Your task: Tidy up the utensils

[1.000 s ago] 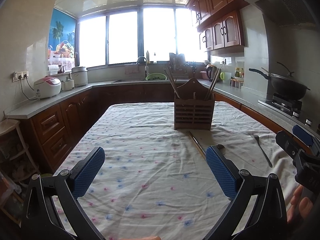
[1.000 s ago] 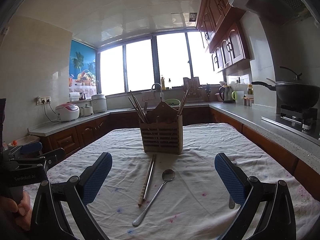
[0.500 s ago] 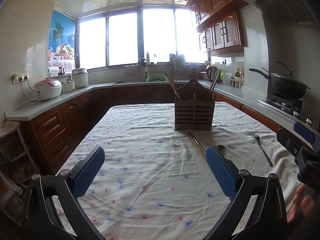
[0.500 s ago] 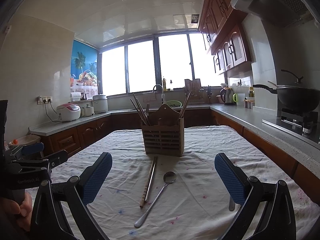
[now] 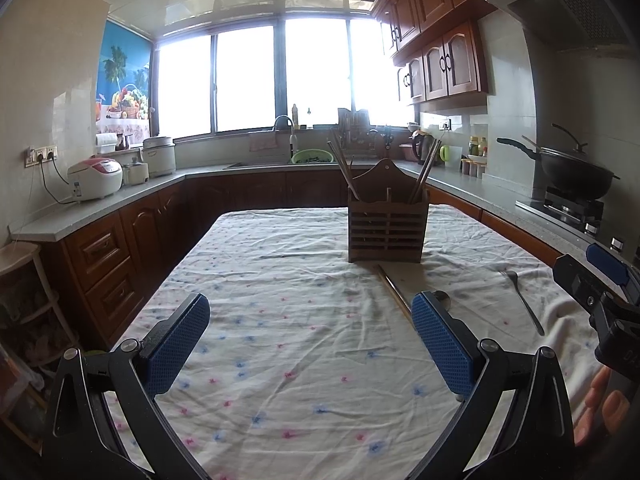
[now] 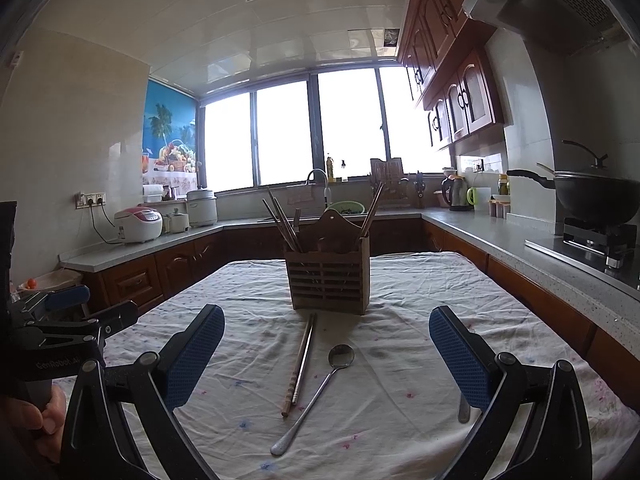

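1. A slatted wooden utensil holder (image 6: 327, 276) stands upright near the middle of a table covered by a white cloth with small flowers (image 6: 400, 360). Several chopsticks (image 6: 282, 220) lean out of its left compartment and more out of its right.
2. Just in front of the holder, a pair of chopsticks (image 6: 300, 364) lies flat on the cloth, pointing toward the camera.
3. Beside that pair, to its right, lies a metal spoon (image 6: 320, 388), bowl nearest the holder.
4. A fork (image 5: 524, 300) lies well to the right, apart from the other pieces.
5. The right gripper (image 6: 326, 344) hovers above the cloth facing the holder, its blue-padded fingers wide apart and holding nothing.
6. The left gripper (image 5: 310, 332) is level over bare cloth, fingers likewise spread wide and empty.
7. Kitchen counters (image 5: 120, 204) surround the table; a black wok (image 6: 596, 196) sits on the stove at right.
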{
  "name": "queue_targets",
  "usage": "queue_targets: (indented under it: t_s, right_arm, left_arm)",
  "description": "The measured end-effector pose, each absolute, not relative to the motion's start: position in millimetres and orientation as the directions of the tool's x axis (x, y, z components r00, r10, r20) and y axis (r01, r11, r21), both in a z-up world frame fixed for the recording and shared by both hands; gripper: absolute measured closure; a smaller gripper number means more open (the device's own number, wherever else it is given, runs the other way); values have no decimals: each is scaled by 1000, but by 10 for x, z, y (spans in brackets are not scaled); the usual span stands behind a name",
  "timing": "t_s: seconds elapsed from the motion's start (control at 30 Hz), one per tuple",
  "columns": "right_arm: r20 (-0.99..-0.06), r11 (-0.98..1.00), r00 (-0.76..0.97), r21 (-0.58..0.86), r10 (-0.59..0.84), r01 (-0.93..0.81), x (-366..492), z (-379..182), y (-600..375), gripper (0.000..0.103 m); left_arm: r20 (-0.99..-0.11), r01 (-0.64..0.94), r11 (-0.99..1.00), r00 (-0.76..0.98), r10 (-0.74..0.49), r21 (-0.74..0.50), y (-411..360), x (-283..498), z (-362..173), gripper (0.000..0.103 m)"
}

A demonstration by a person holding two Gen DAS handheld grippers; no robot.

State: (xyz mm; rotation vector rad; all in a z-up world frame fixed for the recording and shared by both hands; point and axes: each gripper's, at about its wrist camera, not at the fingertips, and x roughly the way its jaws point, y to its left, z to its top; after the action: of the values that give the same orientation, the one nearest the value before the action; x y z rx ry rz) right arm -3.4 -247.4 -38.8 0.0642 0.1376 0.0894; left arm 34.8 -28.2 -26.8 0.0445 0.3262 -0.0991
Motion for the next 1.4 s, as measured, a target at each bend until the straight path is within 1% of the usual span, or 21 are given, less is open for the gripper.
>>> queue_targets:
  t_s: [1.4]
  right_arm:
    - [-137,993,986,77,100,-90,-25,-363,-2460,0]
  left_arm:
    - [-328,119,993,939,-106,21,-364,375,-258,0]
